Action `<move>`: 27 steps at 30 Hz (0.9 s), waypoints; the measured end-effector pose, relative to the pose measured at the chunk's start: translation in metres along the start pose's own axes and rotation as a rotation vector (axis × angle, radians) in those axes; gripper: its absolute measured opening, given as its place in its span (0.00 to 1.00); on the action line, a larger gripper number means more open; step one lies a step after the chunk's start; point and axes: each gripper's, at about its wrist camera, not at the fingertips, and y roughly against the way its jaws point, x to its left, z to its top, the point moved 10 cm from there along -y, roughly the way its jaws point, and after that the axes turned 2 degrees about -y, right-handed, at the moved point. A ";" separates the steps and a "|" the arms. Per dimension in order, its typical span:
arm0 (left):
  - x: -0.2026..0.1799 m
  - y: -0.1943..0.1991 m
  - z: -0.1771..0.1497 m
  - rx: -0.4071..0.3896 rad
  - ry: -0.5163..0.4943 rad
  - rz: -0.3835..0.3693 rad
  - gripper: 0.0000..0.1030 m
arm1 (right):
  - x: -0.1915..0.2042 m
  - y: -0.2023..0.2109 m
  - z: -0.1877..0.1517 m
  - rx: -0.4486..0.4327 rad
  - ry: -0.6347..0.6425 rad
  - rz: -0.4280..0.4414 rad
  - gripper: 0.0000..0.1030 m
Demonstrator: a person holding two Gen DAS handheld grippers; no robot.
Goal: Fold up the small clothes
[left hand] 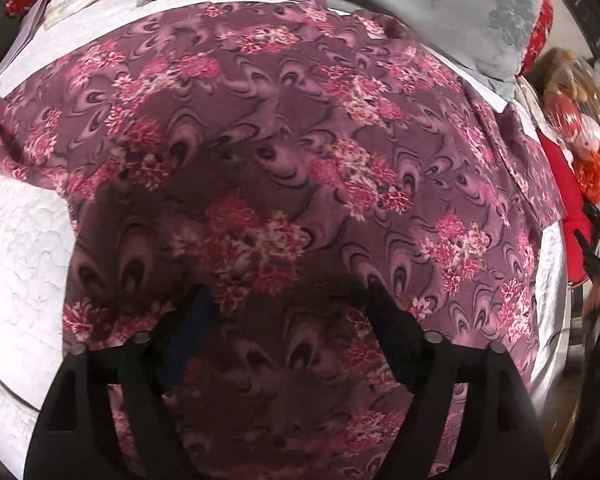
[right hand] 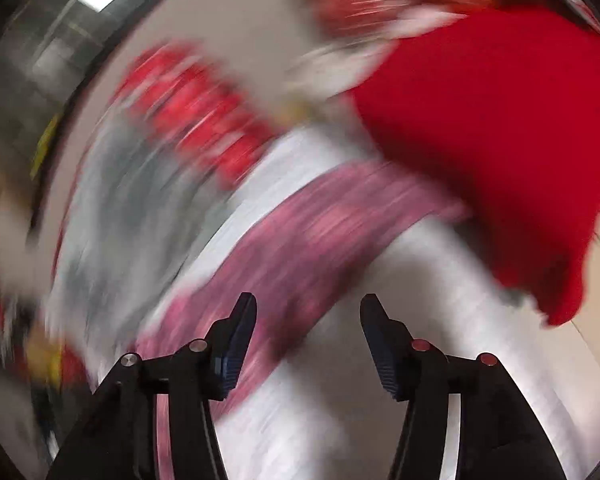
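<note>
Hovering over the floral garment, the left gripper points steeply down with its jaws standing well apart and nothing between them but the cloth lying below. No pad looks to be pressing on the fabric, so I read this as a release or a fresh reach, not a hold. The garment, mauve with pink flower clusters, is spread wide on the white bedspread, filling the left wrist view from six o'clock up to twelve. It looks flat, with an edge running off toward three o'clock and a fold or sleeve bunched at nine.

In the right wrist view, everything is smeared with motion. The right gripper has its jaws apart too, empty, and a pink streak of the same garment crosses from seven o'clock toward two, with white bedding under it.

My call: the fold is between grasps. The next move wants both grippers to settle on an edge of the cloth, pinch one layer cleanly, and carry it across without dragging the whole piece.

Further off in the left view, a grey quilt with a pale flower motif sits at twelve o'clock, and a red cloth lies at two o'clock in the right view.

No brand, label or writing can be read anywhere; the blur hides any there might be.
</note>
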 end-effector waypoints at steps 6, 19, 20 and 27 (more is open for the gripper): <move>-0.007 -0.002 0.001 -0.001 -0.017 0.018 0.86 | -0.056 -0.063 0.021 0.086 -0.337 0.059 0.59; 0.000 0.023 0.069 -0.110 0.031 -0.013 0.86 | -0.028 -0.009 0.114 -0.255 -0.179 0.022 0.08; 0.005 0.019 0.073 -0.103 0.056 -0.020 0.86 | -0.037 -0.009 0.116 -0.237 -0.184 -0.021 0.08; 0.018 -0.010 0.073 -0.046 0.128 -0.053 0.86 | 0.002 -0.006 0.090 -0.196 -0.040 -0.038 0.08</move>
